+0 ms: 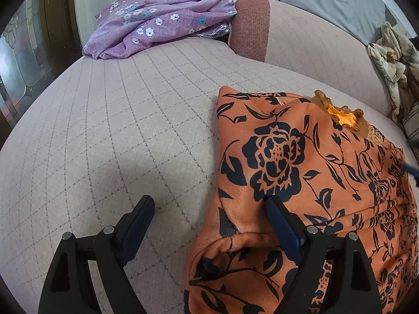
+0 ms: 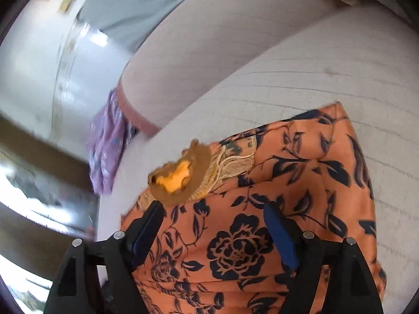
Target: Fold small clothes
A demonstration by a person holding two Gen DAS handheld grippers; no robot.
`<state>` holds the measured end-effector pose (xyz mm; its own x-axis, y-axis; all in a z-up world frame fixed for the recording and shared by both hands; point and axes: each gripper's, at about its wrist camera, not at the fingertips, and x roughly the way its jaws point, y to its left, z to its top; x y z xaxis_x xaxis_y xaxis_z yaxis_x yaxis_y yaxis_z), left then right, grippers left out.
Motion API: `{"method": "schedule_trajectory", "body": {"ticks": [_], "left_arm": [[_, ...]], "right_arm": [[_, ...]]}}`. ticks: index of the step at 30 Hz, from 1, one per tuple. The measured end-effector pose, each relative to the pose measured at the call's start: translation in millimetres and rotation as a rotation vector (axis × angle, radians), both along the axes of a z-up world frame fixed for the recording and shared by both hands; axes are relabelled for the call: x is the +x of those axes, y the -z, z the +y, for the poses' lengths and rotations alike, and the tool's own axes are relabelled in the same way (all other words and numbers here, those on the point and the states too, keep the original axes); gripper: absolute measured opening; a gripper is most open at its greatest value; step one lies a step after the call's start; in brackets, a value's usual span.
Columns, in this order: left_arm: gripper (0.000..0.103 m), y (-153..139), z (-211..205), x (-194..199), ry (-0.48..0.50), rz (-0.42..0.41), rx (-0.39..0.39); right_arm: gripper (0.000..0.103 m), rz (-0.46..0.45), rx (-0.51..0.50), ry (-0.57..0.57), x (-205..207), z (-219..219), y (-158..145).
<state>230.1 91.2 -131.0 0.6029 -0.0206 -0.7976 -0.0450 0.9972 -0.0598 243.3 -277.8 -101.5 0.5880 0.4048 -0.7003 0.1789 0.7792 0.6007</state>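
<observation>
An orange garment (image 1: 275, 151) with a black flower print lies folded on the pale checked sofa seat (image 1: 117, 117), its brown lace neckline (image 1: 345, 120) at the far side. My left gripper (image 1: 209, 200) is open at the garment's left edge, with the right finger (image 1: 282, 225) over the cloth and the left finger (image 1: 136, 225) over bare seat. In the right wrist view, the right gripper (image 2: 213, 206) hangs open just above the same garment (image 2: 288, 183), close to the neckline (image 2: 180, 180). Neither gripper pinches any cloth.
A purple flowered cloth (image 1: 157, 23) lies crumpled at the far left of the seat beside a terracotta armrest (image 1: 251, 26). A grey cloth (image 1: 340, 0) drapes over the backrest and a beige patterned cloth (image 1: 390, 60) sits at the right. A glass-panelled door (image 1: 21, 60) stands left.
</observation>
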Motion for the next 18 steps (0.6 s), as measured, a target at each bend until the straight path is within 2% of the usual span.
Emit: {"method": "schedule_trajectory", "body": {"ticks": [1, 2, 3, 4, 6, 7, 10, 12, 14, 16, 18], "left_arm": [[0.087, 0, 0, 0, 0.002, 0.002, -0.005], [0.087, 0, 1, 0, 0.0, 0.004, -0.008], [0.087, 0, 2, -1, -0.002, 0.004, -0.013], [0.087, -2, 3, -1, -0.005, 0.0, -0.02], [0.087, -9, 6, -4, -0.019, -0.028, -0.036], [0.087, -13, 8, -7, -0.026, -0.045, -0.041], [0.087, -24, 15, -15, -0.054, -0.109, -0.066], [0.087, -19, 16, -11, -0.061, -0.068, -0.051], [0.087, -2, 13, -2, -0.05, 0.038, -0.026], [0.087, -1, 9, -3, -0.038, 0.03, 0.001], [0.087, -3, 8, -3, -0.025, 0.033, -0.02]], "right_arm": [[0.082, 0.065, -0.059, 0.016, 8, -4, 12], [0.079, 0.122, -0.05, 0.077, 9, -15, 30], [0.079, 0.104, -0.017, 0.109, 3, -20, 30], [0.08, 0.078, -0.035, 0.127, -3, -15, 19], [0.081, 0.042, -0.106, 0.066, -13, 3, 0], [0.081, 0.026, -0.145, 0.0, -14, 23, -11], [0.081, -0.034, -0.155, -0.135, -19, 66, -36], [0.081, -0.069, -0.092, -0.263, -14, 105, -51], [0.081, -0.068, 0.008, -0.378, -6, 144, -55], [0.081, -0.05, 0.104, -0.478, 2, 186, -53], [0.081, -0.019, 0.18, -0.533, 17, 221, -43]]}}
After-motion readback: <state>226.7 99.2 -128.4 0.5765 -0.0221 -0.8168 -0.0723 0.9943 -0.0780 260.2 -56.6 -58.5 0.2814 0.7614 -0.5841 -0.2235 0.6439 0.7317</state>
